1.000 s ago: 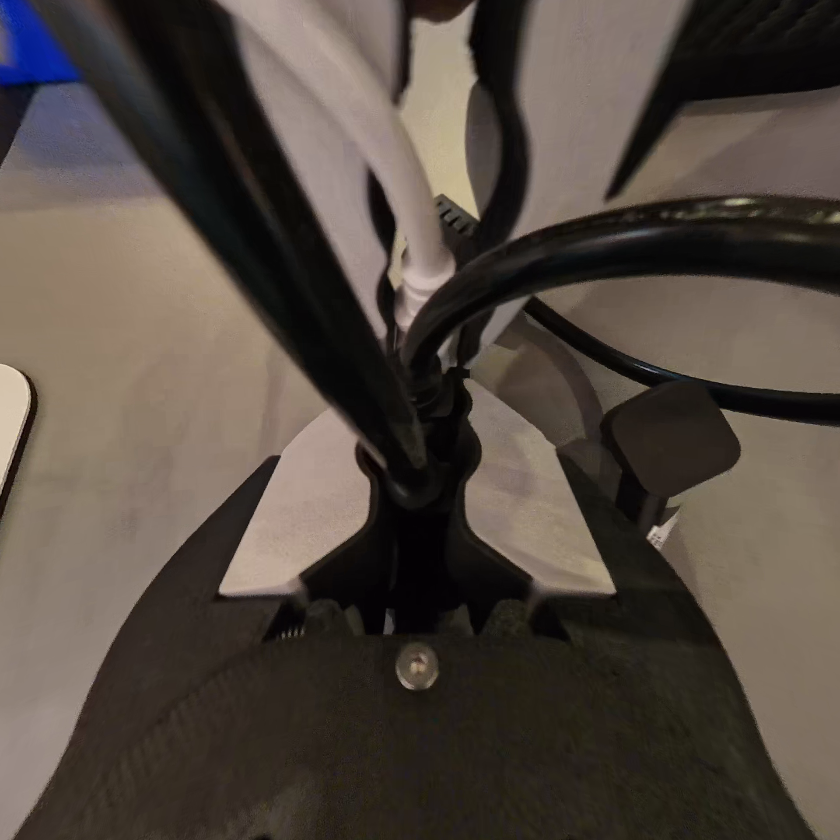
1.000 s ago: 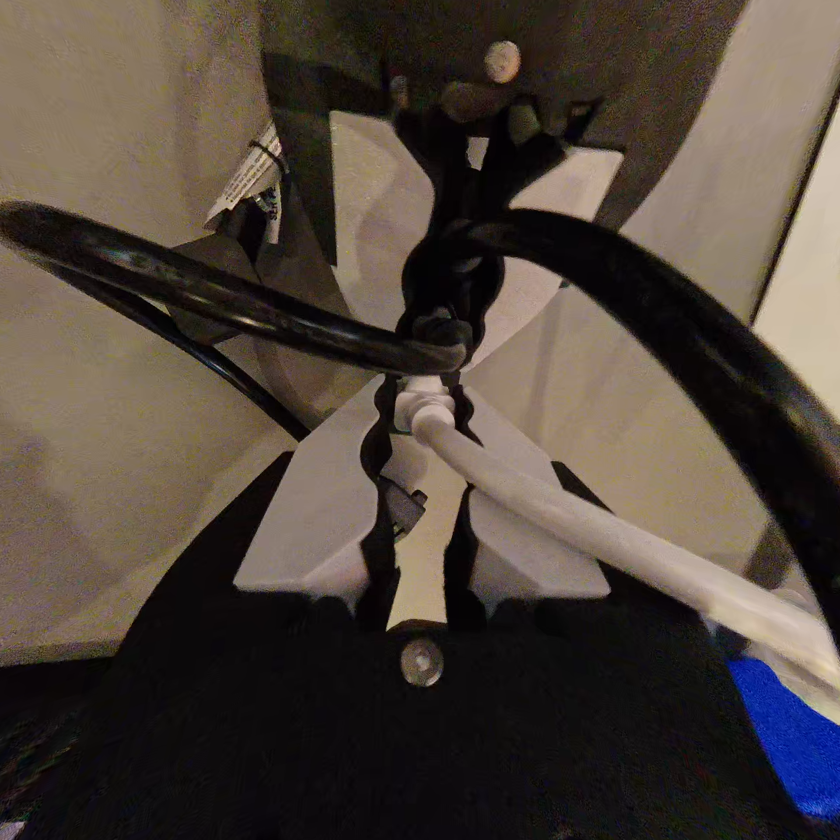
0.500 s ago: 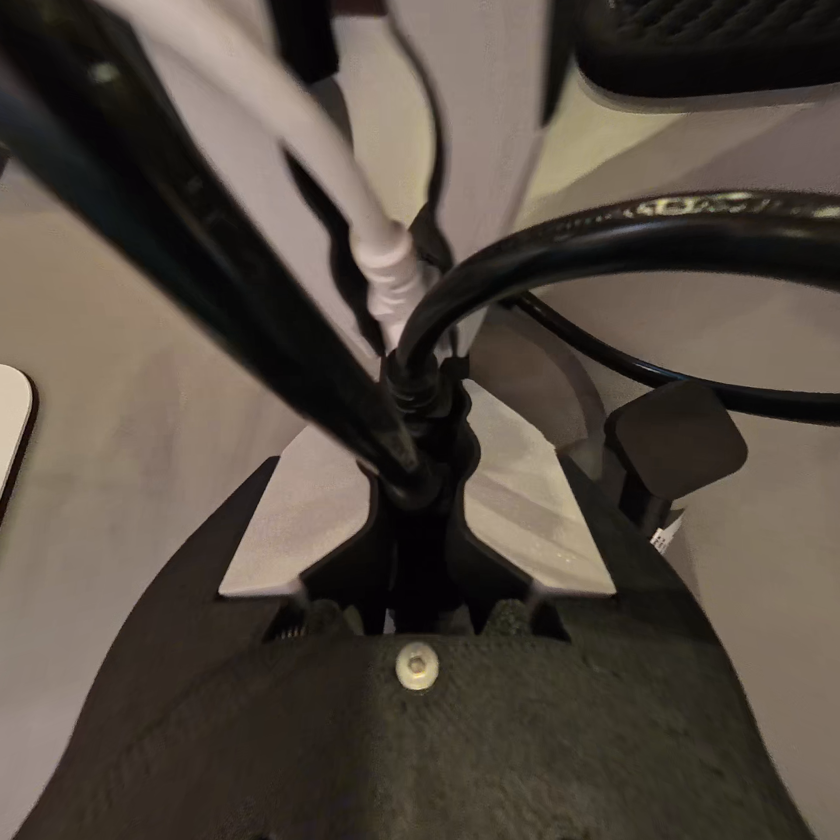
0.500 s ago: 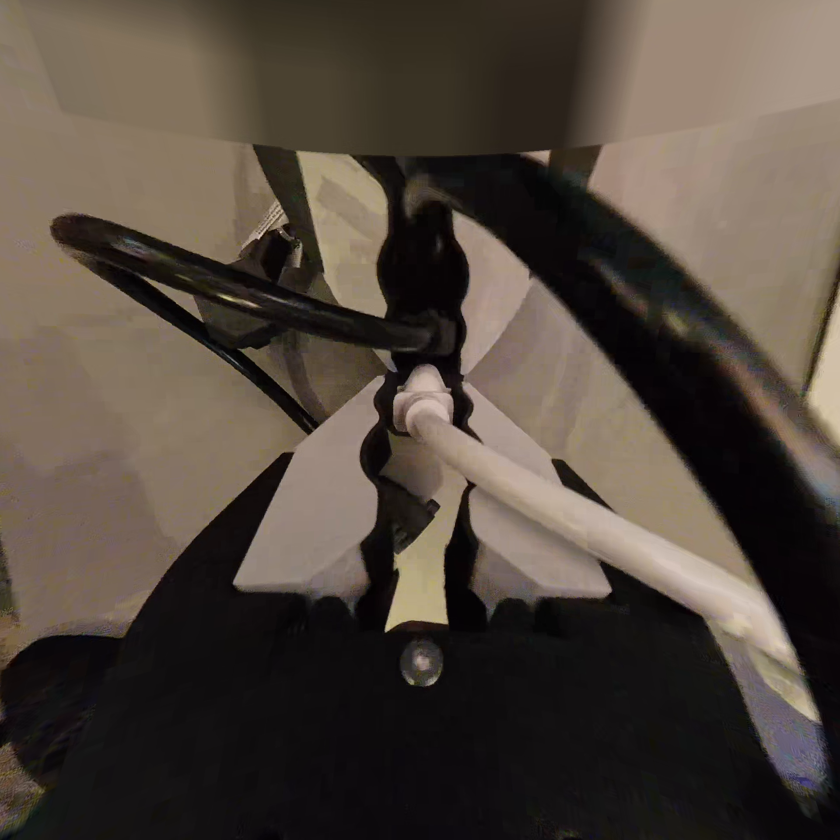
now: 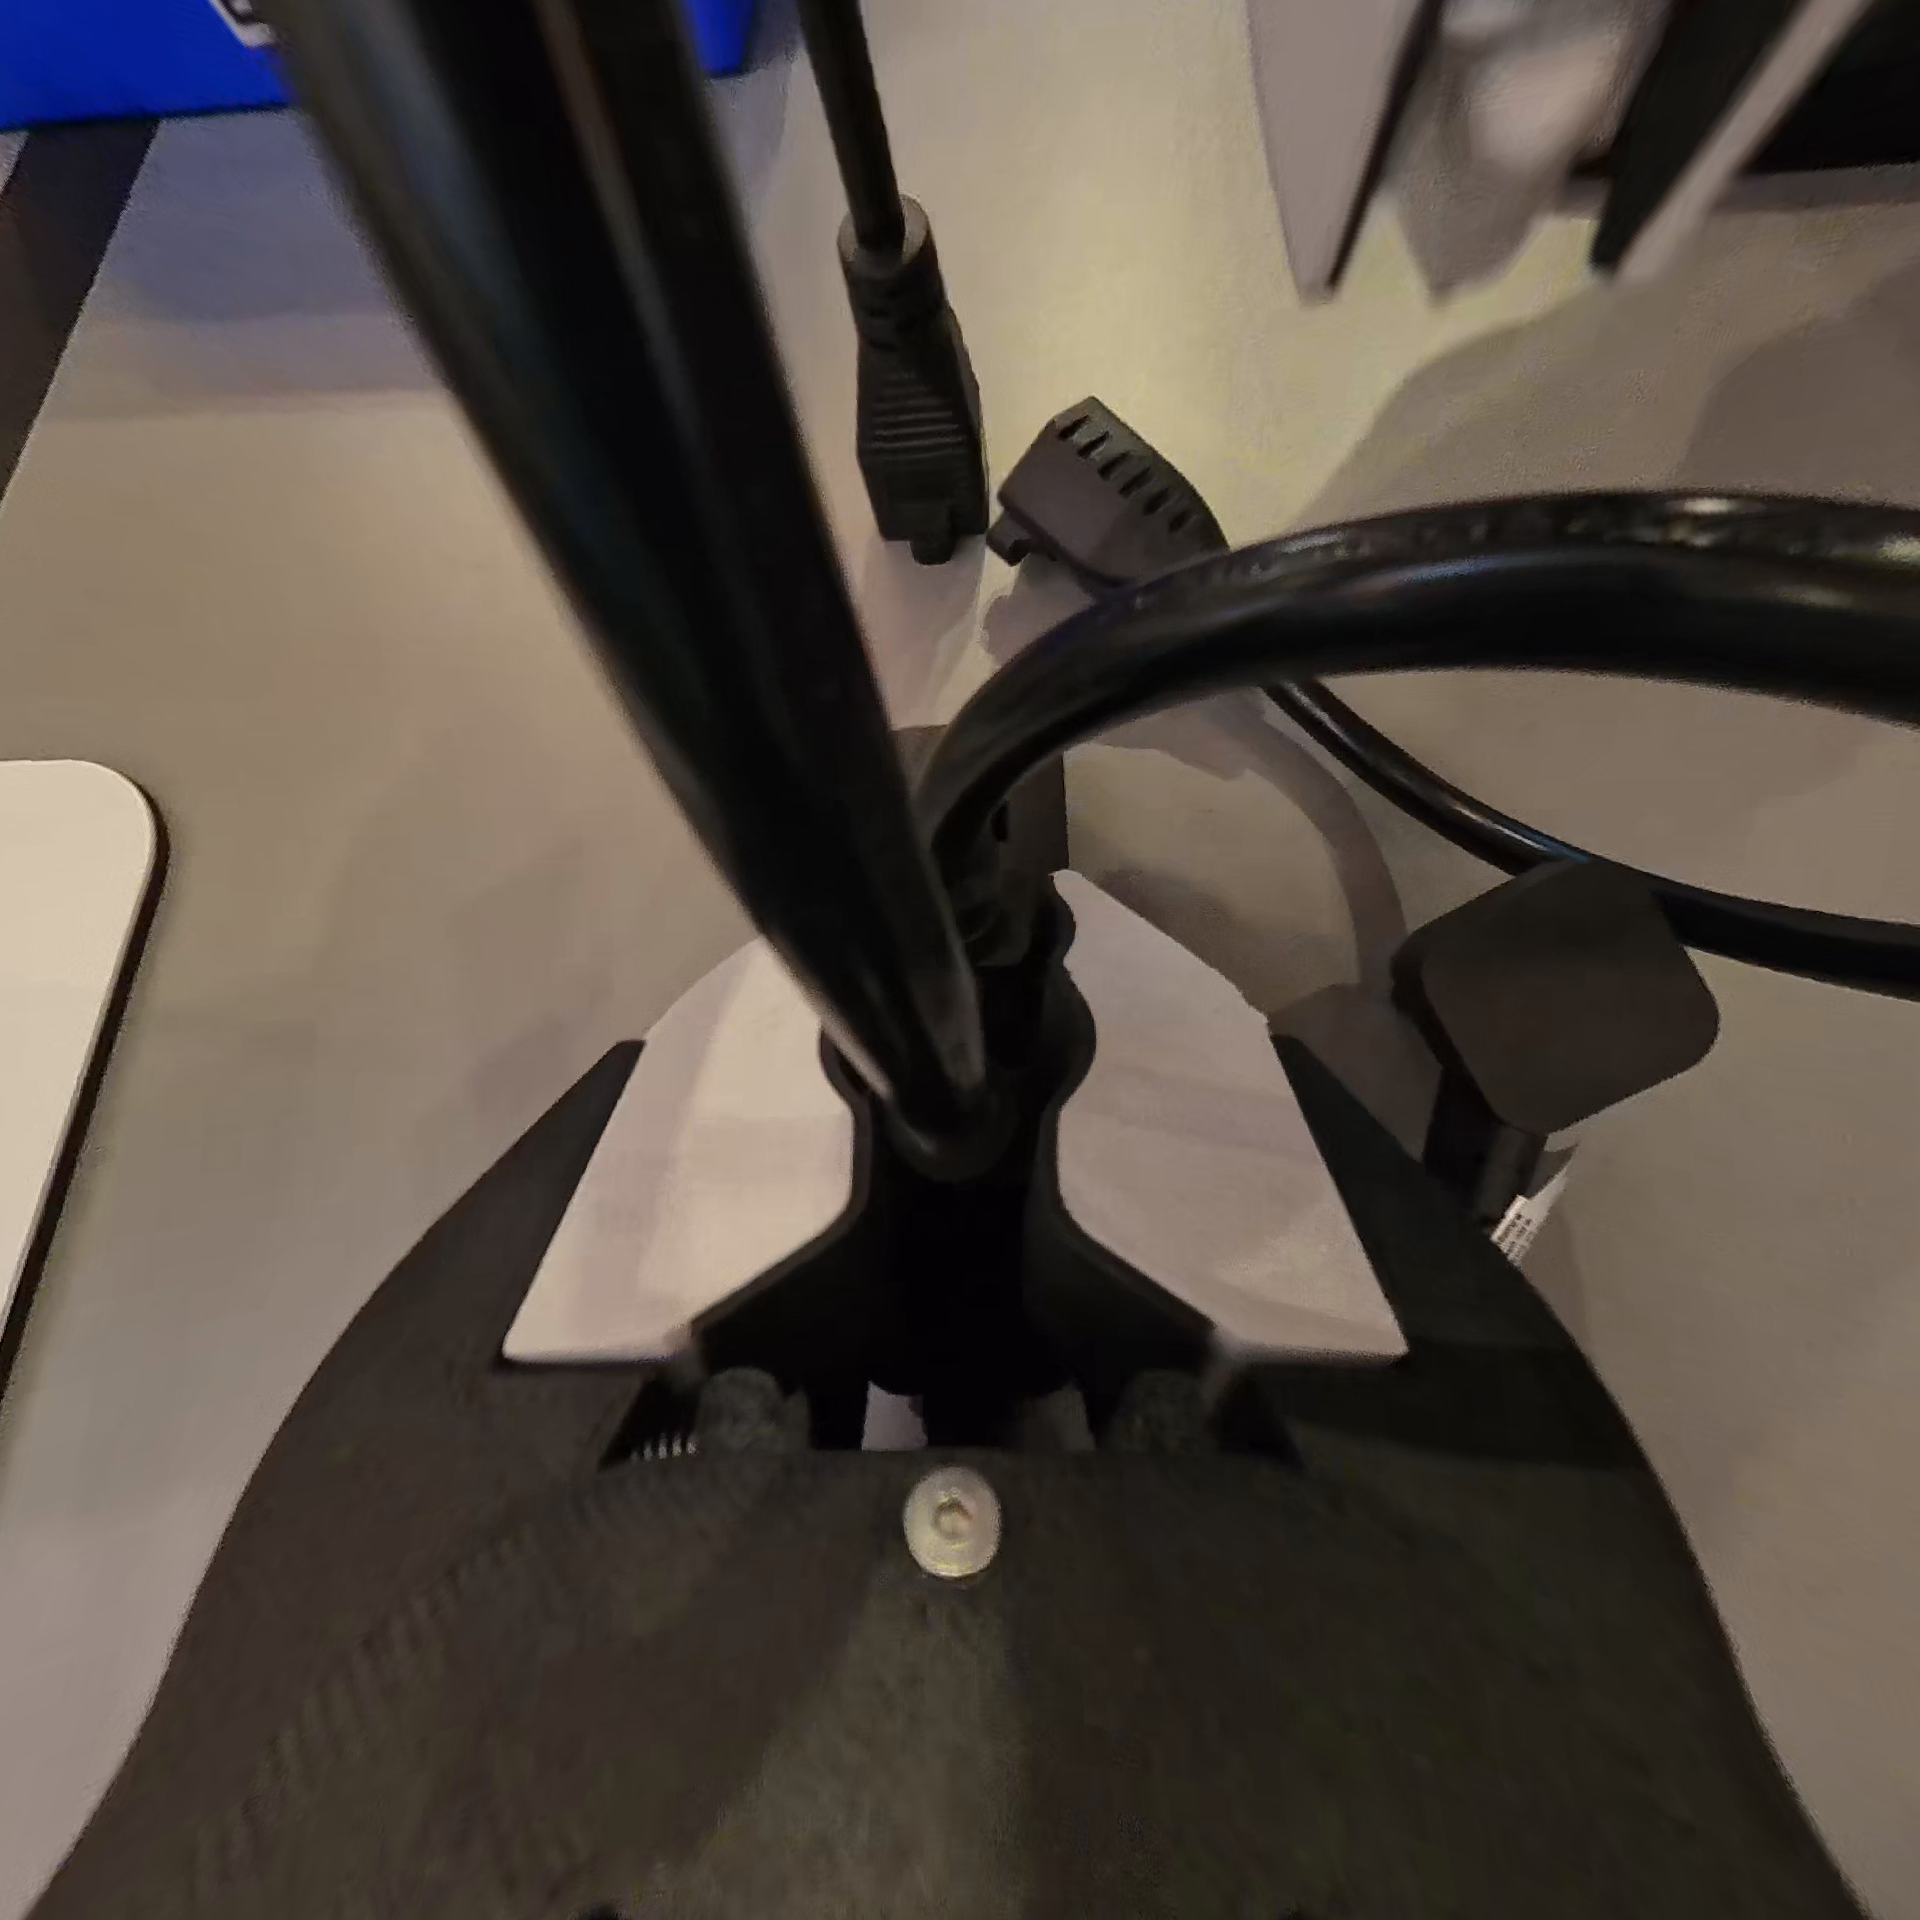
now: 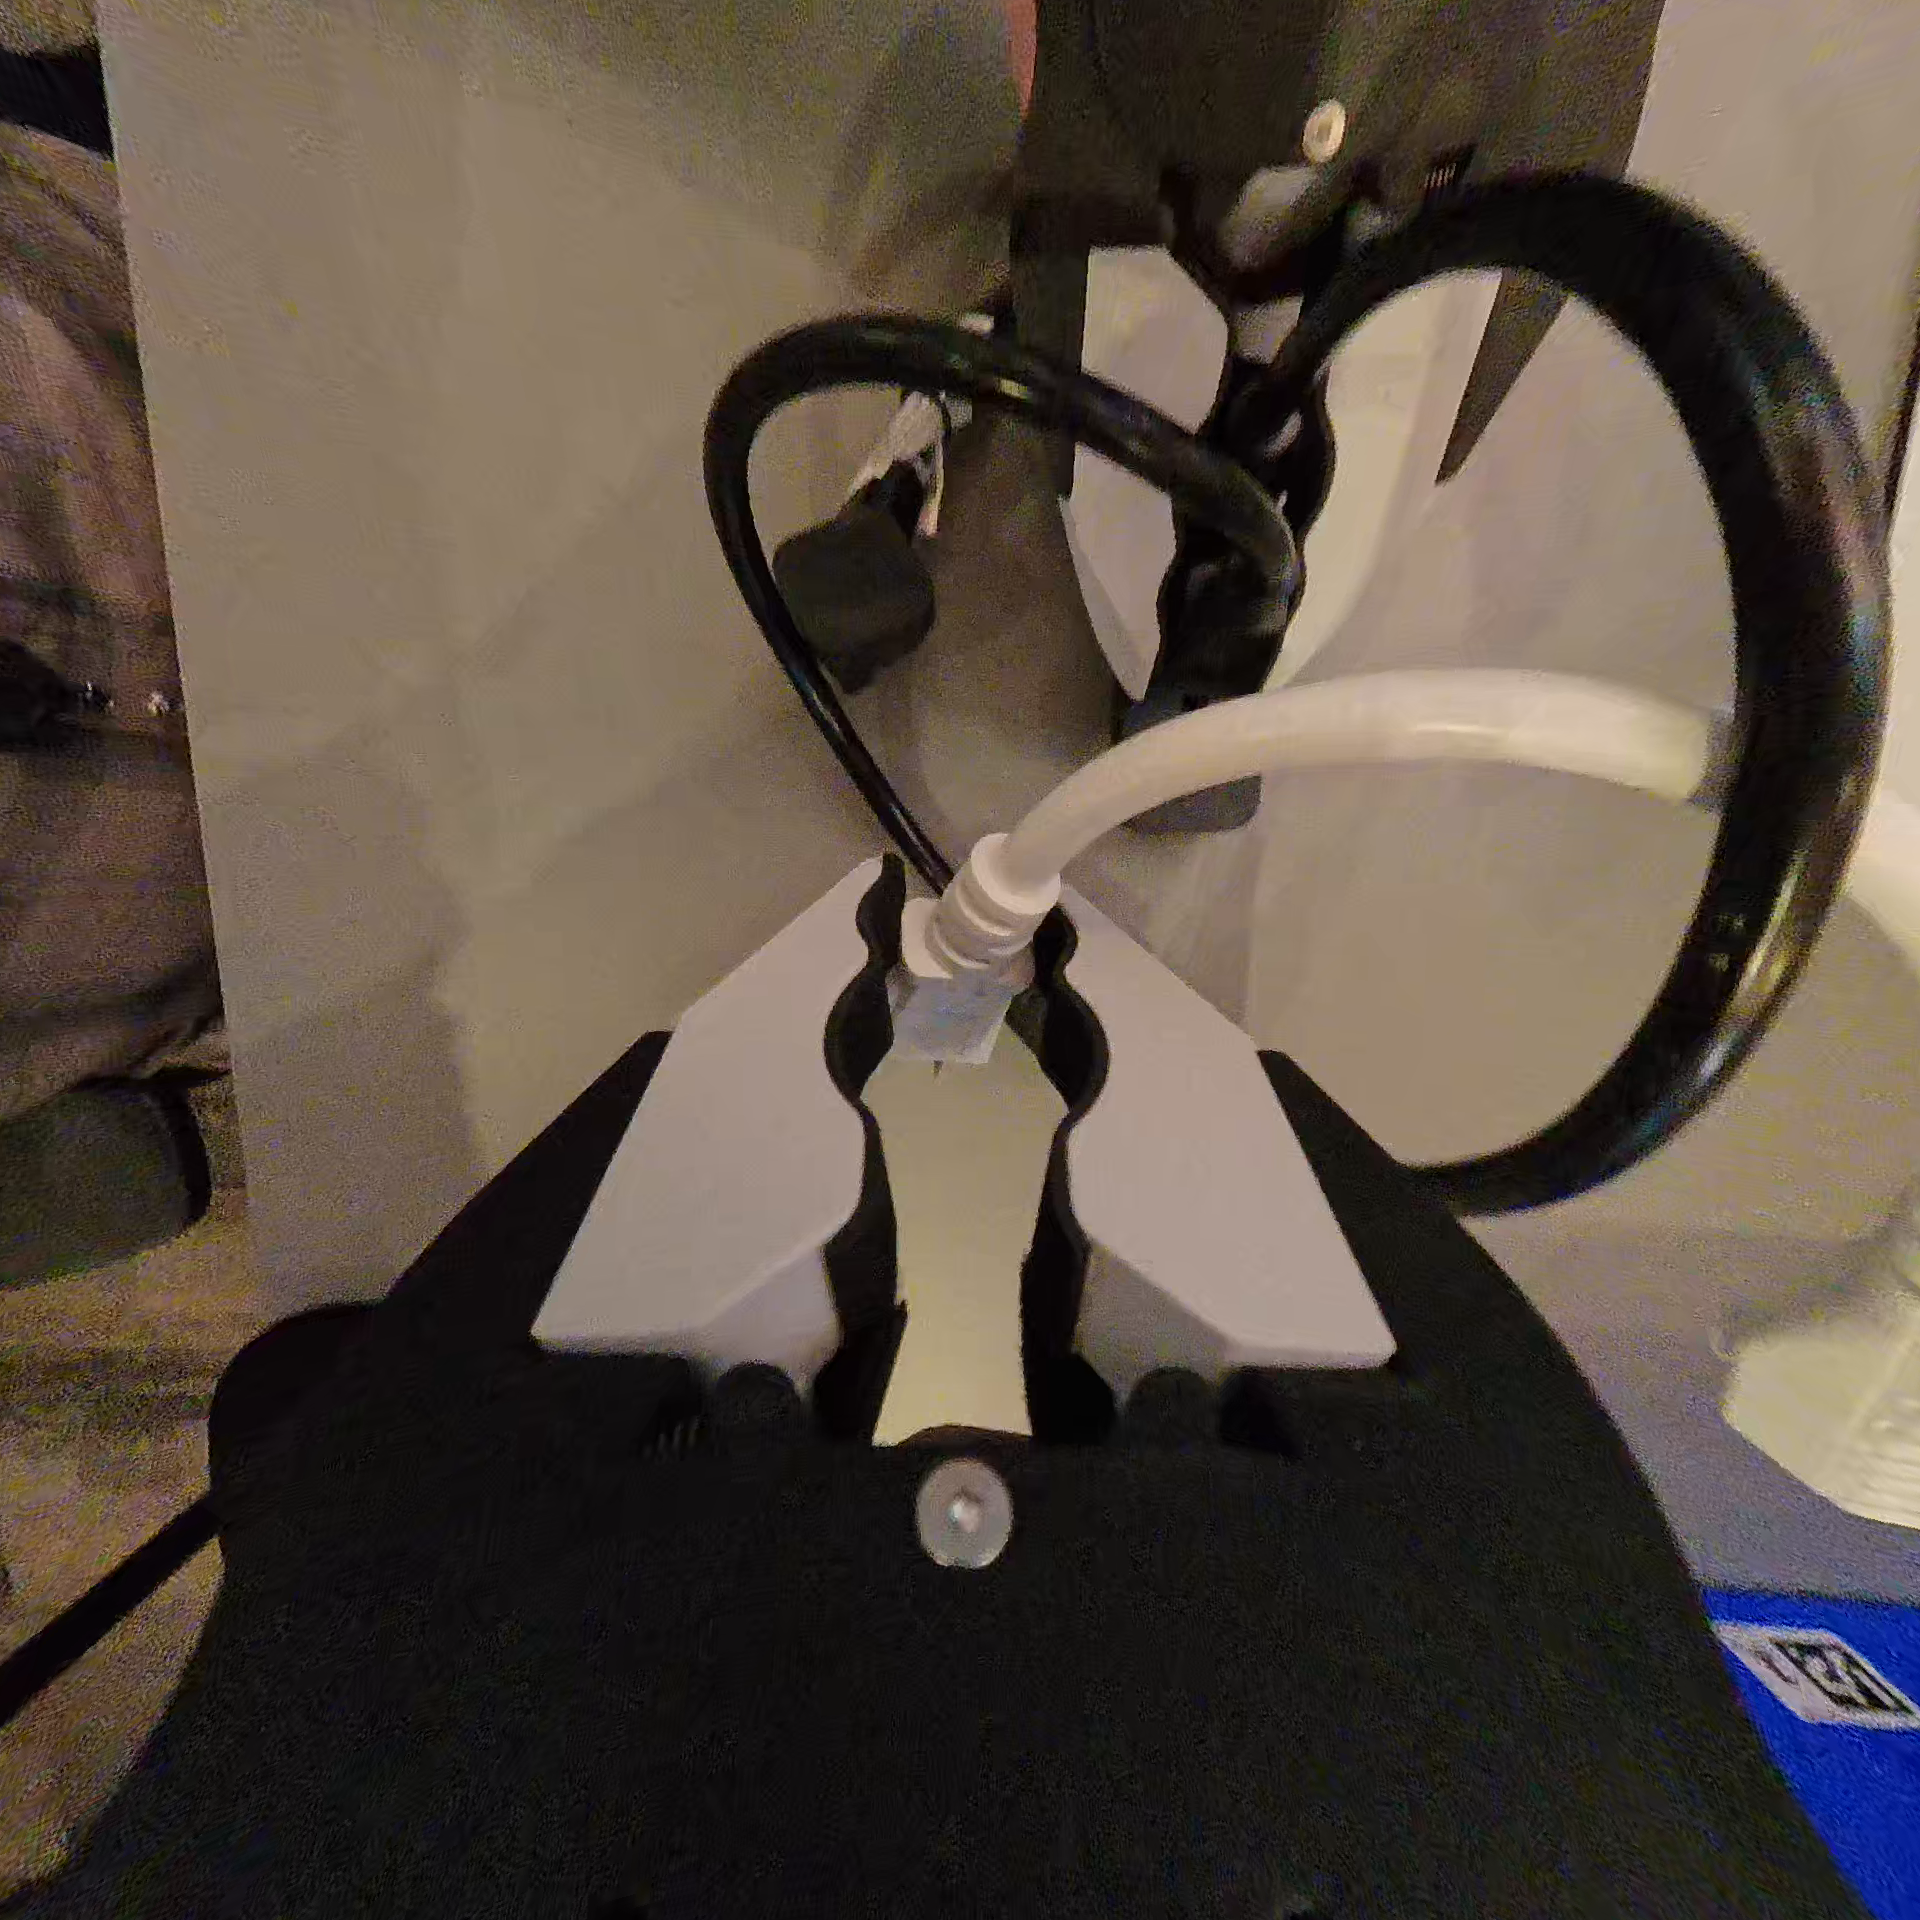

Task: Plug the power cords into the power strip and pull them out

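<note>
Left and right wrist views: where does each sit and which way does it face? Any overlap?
Left wrist view: sits on the left tongs, looks along them over a pale table; own fingers shut on a black cord.
Right wrist view: sits on the right tongs, faces the opposite tongs; own fingers shut on a white cord.
Shared: black cord, black plug, table.
</note>
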A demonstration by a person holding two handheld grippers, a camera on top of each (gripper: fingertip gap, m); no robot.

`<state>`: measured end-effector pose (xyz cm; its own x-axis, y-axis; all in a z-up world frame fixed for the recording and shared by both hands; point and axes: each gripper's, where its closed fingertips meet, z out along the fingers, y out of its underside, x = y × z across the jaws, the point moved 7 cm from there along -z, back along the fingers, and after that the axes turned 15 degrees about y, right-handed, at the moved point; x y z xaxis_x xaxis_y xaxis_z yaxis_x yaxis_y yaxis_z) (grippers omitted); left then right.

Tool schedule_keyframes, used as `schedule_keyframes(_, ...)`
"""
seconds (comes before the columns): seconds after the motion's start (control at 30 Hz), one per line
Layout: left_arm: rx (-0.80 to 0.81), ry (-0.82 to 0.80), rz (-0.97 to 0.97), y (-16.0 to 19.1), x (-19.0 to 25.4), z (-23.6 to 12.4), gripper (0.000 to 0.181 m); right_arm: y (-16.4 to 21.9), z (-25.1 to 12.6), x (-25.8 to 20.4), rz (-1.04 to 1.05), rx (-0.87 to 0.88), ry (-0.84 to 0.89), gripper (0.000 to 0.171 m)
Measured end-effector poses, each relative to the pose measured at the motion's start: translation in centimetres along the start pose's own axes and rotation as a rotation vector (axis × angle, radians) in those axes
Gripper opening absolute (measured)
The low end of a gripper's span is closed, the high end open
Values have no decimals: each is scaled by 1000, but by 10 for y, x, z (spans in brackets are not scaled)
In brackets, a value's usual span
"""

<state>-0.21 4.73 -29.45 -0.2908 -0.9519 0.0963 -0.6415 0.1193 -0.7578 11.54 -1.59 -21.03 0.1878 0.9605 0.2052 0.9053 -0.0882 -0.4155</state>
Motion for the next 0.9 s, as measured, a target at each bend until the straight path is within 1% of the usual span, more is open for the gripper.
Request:
schedule_keyframes(0.07, -5, -1, -8, 1, -1, -2, 27, 15, -8, 4, -33, -90, -11, 22)
schedule_keyframes(0.2, -12, -9, -22, 4, -3, -6, 27, 33, -23, 7, -69, -173, -62, 22)
schedule_keyframes(0.33, -7, -24, -47, 7, -8, -11, 27, 47, -27, -8, -160, -261, -135, 22)
schedule_keyframes(0.43, 0, -42, -74, 9, -12, -14, 26, 55, -22, -38, -309, -349, -217, 22)
schedule_keyframes(0.63, 13, -49, -87, 10, -14, -14, 26, 58, 10, -72, -642, -627, -177, 22)
schedule_keyframes(0.7, 7, -58, -85, 10, -13, -14, 26, 53, 11, -87, -721, -608, -217, 22)
schedule_keyframes(0.73, 11, -59, -86, 10, -13, -14, 26, 48, 7, -93, -708, -570, -244, 22)
schedule_keyframes(0.8, 18, -54, -89, 10, -13, -14, 26, 38, -3, -93, -664, -456, -219, 22)
schedule_keyframes(0.9, 26, -49, -90, 11, -14, -14, 26, 42, -30, -78, -563, -355, -175, 22)
